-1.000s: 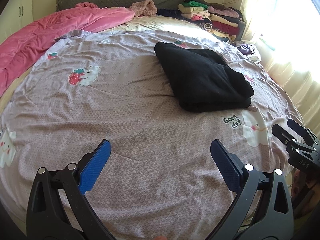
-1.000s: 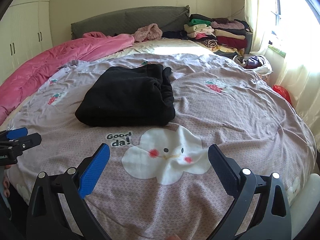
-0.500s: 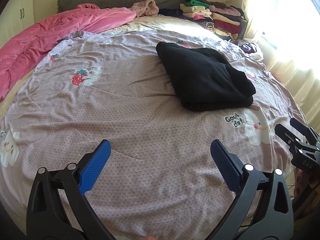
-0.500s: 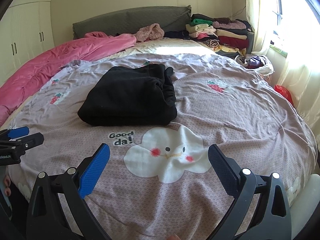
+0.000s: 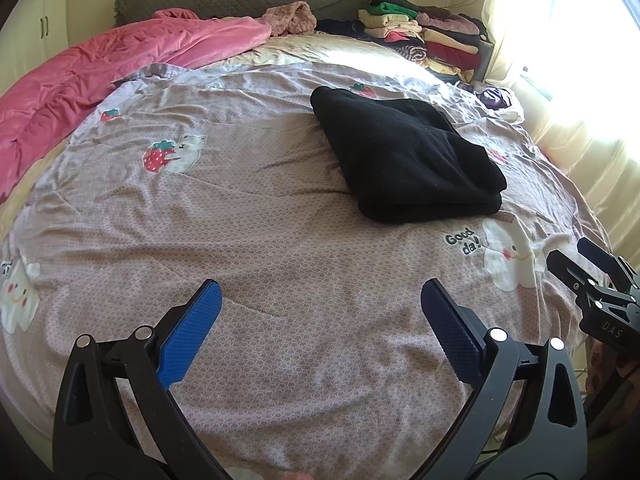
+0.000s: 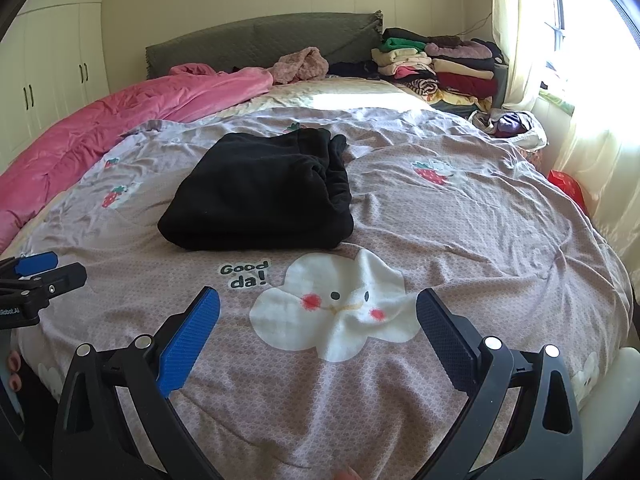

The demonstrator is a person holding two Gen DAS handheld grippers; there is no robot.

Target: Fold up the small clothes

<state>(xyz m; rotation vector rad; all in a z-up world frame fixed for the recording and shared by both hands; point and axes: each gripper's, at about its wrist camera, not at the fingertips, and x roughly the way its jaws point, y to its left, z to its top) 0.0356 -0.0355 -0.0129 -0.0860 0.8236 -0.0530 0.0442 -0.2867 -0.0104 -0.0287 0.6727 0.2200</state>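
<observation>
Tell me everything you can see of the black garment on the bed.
The black garment is a soft, fleece-looking piece folded into a thick, roughly rectangular bundle. Stacked layers show along its right edge, slightly bunched at the far corner. It lies flat on the lilac printed bedsheet, just beyond the "Good da!" print. Neither gripper touches it.

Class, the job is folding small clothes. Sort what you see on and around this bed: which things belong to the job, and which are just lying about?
Belongs to the job:
black garment, folded on the bedspread
left gripper, jaws open
right gripper, jaws open

Just lying about:
pink quilt
stack of folded clothes
pink fluffy item
red item
</observation>
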